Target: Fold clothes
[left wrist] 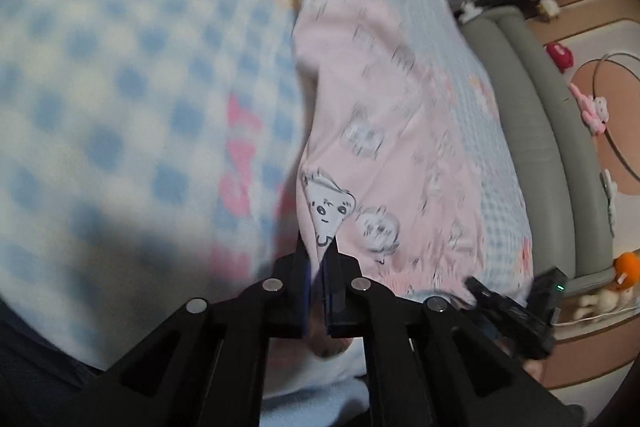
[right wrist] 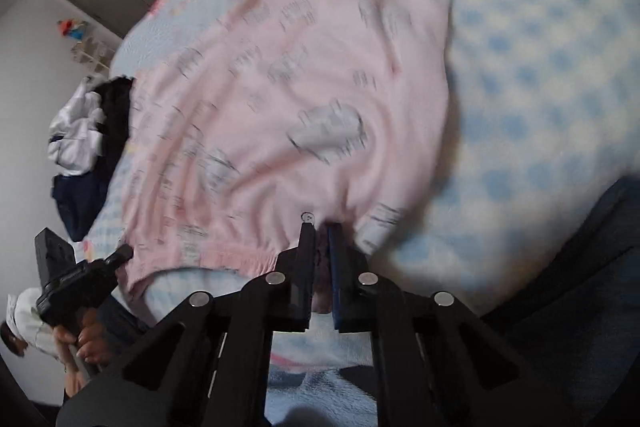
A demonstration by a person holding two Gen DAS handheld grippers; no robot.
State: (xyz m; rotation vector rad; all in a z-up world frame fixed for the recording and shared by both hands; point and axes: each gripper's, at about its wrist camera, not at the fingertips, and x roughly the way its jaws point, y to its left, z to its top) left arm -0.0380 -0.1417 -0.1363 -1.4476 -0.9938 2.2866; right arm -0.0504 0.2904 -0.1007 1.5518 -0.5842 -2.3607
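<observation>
garment (right wrist: 280, 115): pink printed piece, spread over the bed and partly lifted at its near edge; pics blurred, so it looked to be in motion.
left gripper (left wrist: 318, 255): jaws pressed together, pinching the garment's near corner by the cartoon print.
right gripper (right wrist: 320, 227): jaws pinched on the hem, cloth bunched btwn the fingers.
grips: both sat on the near edge, well apart, fabric sagging btwn them.
step (judged): carrying the near edge over for a fold.
how to do it well: keep both pinches tight, move the 2 grippers together at equal height so the edge stays straight; hold the cloth taut enough to kill the sag; lay the edge down square w/ the far edge before letting go.
risk: uneven pull would skew the fold or slip a corner out.
bed (right wrist: 540, 87): blue-white check cover under the garment.
pile (right wrist: 80, 143): other clothes, dark and white, at the bed's far side, just beside the garment.
</observation>
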